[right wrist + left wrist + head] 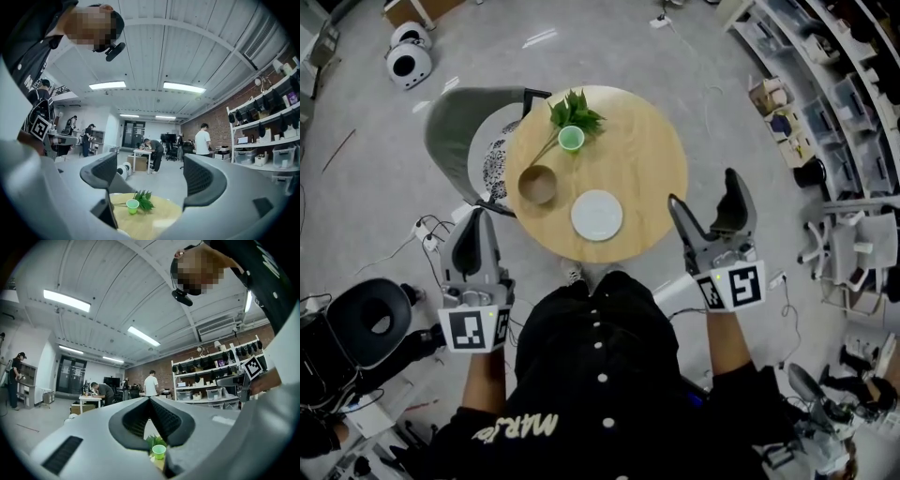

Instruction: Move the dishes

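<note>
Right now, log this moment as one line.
phase: pre-grasp | left gripper: shut, empty | right gripper: open, empty | both short of table | white plate, brown bowl, green cup untouched

In the left gripper view the left gripper (150,400), jaws pressed together, blocks nearly all of the round table (159,463); only the green cup (159,451) and some tips of the leafy sprig (152,441) show in the gap beneath. In the right gripper view the right gripper (150,176) covers the table's near part, so the white plate (597,215) and brown bowl (537,184) cannot be clearly made out there. In the head view the grey chair (455,131) sits partly under the tabletop.
</note>
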Available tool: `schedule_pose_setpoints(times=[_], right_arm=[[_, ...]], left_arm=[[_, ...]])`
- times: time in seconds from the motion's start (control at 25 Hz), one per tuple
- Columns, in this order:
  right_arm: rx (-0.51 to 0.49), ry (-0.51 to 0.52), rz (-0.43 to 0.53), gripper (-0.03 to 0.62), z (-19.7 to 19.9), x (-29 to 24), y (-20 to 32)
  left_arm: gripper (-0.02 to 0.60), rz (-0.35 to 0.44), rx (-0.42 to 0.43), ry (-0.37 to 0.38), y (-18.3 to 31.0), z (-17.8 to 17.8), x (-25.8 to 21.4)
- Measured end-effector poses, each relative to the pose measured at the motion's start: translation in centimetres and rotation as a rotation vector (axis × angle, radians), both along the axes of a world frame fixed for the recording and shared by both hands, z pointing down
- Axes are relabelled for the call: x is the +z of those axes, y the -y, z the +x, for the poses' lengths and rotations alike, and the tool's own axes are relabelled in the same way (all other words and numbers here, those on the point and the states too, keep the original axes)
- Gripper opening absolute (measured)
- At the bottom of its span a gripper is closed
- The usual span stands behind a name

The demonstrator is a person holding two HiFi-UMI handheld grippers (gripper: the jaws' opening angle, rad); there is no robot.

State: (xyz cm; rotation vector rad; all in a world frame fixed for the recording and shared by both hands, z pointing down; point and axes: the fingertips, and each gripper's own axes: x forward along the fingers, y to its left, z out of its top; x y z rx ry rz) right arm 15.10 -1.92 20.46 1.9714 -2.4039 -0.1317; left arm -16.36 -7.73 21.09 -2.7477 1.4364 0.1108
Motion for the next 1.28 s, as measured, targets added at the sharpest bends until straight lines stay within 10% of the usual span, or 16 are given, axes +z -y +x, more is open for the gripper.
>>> schedule_pose_setpoints(times=[1.28], right_arm=[[-0.446,-0.078,-0.420,0.430,-7.8,23.7,19.3]], left_arm=[[0.003,-0.175,-0.113,0.099,1.7,5.1,8.4]])
